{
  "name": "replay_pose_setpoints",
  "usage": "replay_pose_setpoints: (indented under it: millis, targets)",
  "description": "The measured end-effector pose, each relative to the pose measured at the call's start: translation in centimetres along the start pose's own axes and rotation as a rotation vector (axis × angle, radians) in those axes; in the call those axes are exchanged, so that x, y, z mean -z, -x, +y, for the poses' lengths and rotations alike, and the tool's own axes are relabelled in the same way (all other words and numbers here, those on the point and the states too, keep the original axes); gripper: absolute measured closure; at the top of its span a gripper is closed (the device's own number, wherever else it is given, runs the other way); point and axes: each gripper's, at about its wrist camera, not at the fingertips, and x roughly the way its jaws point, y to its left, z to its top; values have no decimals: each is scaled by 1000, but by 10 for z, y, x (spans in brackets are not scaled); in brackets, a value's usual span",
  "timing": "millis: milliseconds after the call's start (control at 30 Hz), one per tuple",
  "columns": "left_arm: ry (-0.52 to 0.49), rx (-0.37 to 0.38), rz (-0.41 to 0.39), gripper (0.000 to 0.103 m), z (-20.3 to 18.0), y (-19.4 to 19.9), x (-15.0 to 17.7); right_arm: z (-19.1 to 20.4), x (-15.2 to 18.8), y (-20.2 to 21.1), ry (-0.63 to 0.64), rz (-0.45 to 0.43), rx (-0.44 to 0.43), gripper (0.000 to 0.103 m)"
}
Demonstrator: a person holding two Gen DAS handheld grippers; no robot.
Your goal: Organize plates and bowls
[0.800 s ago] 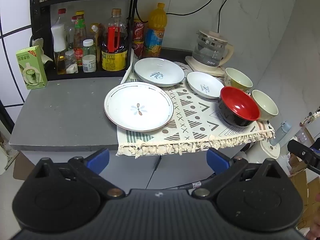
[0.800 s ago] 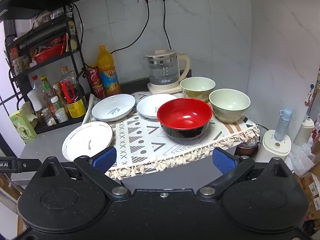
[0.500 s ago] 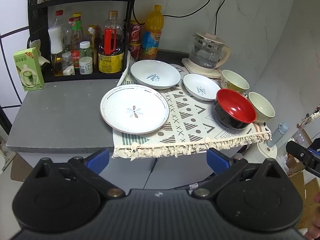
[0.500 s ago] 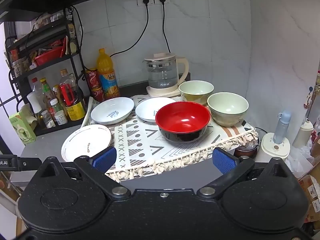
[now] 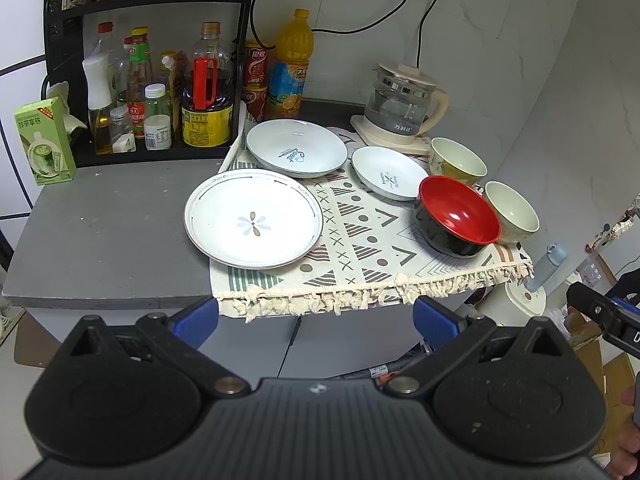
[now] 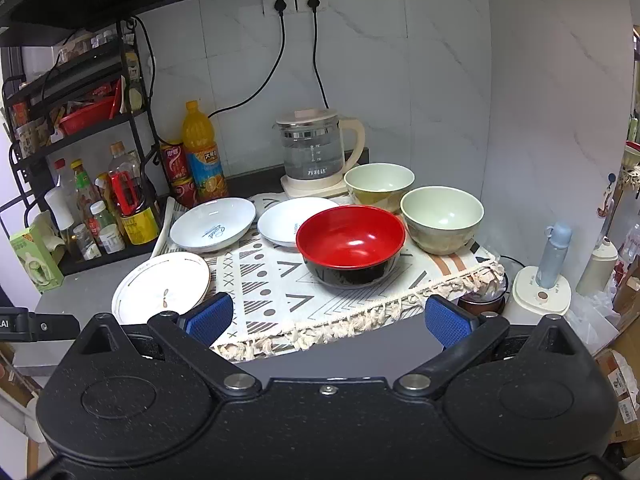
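1. Nothing has been gathered yet: three plates and three bowls sit singly on the patterned cloth (image 5: 360, 248).
2. The left gripper (image 5: 316, 316) and right gripper (image 6: 326, 318) hang short of the counter's near edge, jaws spread wide, both empty.
3. The flower plate (image 5: 253, 219) lies near left; the red bowl (image 6: 351, 245) near right, beside two pale bowls.
4. Next, I'd guess, comes reaching in for a rim and stacking like with like.

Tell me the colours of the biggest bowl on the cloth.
The biggest bowl is glossy red inside and black outside, clearest in the right wrist view.
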Motion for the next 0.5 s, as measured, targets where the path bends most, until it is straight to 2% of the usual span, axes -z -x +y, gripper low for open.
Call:
replay_pose_setpoints:
  millis: [500]
  targets:
    - [-1,10,-4,1,-3,2,1,-2,0,2,6,-14,4,0]
